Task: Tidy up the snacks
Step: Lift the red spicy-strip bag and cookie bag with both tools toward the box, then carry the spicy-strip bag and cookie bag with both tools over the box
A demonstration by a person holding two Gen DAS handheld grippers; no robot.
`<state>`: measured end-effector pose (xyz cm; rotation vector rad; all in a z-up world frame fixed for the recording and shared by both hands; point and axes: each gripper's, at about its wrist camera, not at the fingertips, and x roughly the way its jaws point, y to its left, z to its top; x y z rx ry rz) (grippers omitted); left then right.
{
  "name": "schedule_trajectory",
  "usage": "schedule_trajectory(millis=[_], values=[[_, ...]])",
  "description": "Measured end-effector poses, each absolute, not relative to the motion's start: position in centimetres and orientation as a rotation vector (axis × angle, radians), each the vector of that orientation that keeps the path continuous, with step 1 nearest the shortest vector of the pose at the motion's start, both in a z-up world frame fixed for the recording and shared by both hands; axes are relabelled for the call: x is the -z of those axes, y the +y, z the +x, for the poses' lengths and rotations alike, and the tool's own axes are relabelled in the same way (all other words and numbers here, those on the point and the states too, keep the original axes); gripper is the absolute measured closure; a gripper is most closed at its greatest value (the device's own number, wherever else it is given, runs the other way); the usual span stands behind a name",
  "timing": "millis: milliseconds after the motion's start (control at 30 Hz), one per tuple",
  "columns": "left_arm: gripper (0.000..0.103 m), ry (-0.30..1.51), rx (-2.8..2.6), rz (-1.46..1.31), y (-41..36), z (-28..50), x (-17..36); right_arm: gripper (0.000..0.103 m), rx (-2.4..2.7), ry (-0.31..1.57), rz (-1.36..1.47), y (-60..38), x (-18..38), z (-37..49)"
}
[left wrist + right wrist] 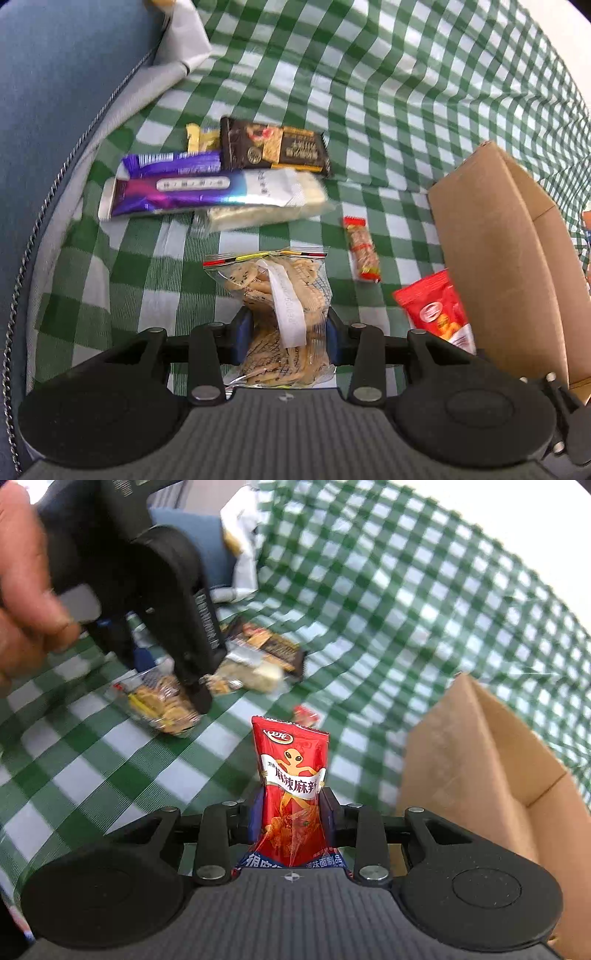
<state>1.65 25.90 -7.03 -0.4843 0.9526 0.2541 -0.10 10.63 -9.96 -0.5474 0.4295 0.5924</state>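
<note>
Both tools had something in them. Left tool [286, 338] stood partly closed, its blue pads pressing the sides of a clear zip-top plastic bag of sesame crackers [275, 295]; right tool [291, 821] was narrowed onto the lower half of a red foil sachet of spicy snack strips [291, 786], which stood upright between the pads.

I judged the cracker bag light but fragile: the thin film would slide and crumple, and the crackers inside would snap under a hard squeeze, so a gentle hold across the filled middle seemed wiser than one on the flimsy zip strip. The sachet I took for light, soft and slick, best pinched across its flat faces near the lower seal, as I had it.

On the table, a rumpled green-and-white checked cloth [388, 110] carried a dark brown wrapped bar [273, 147], a purple foil-wrapped bar [177, 194] and a small red-ended candy [364, 249], near one another. An open brown cardboard box [498, 243] stood just beside the sachet. Blue upholstery [55, 74] edged the cloth.
</note>
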Motion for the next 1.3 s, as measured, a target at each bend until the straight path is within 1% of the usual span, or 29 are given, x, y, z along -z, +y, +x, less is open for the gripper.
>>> schedule_trajectory(millis=[267, 500, 667, 800, 967, 1000, 1300], values=[[0.059, 0.846, -0.217, -0.456, 24.8, 1.2, 4.7, 0.071, -0.494, 0.331, -0.535, 9.0, 6.3, 0.0], [0.059, 0.736, -0.17, -0.402, 22.4, 0.9, 2.5, 0.071, -0.424, 0.229, -0.463, 5.1, 0.5, 0.6], [0.059, 0.639, -0.129, -0.354, 20.4, 0.5, 0.7, 0.071, -0.361, 0.165, -0.419, 0.4, -3.3, 2.8], [0.059, 0.571, -0.091, -0.309, 18.5, 0.3, -0.4, 0.071, -0.296, 0.153, -0.391, -3.3, -3.3, 5.2], [0.059, 0.506, -0.05, -0.254, 15.7, 0.6, -1.3, 0.071, -0.233, 0.266, -0.319, -7.1, -0.7, 7.0], [0.059, 0.495, -0.045, -0.241, 15.2, 0.7, -1.3, 0.071, -0.224, 0.265, -0.317, -7.6, -0.5, 7.0], [0.059, 0.434, 0.027, -0.179, 11.1, 1.5, -1.6, 0.071, -0.177, 0.26, -0.411, -10.2, 1.2, 7.1]])
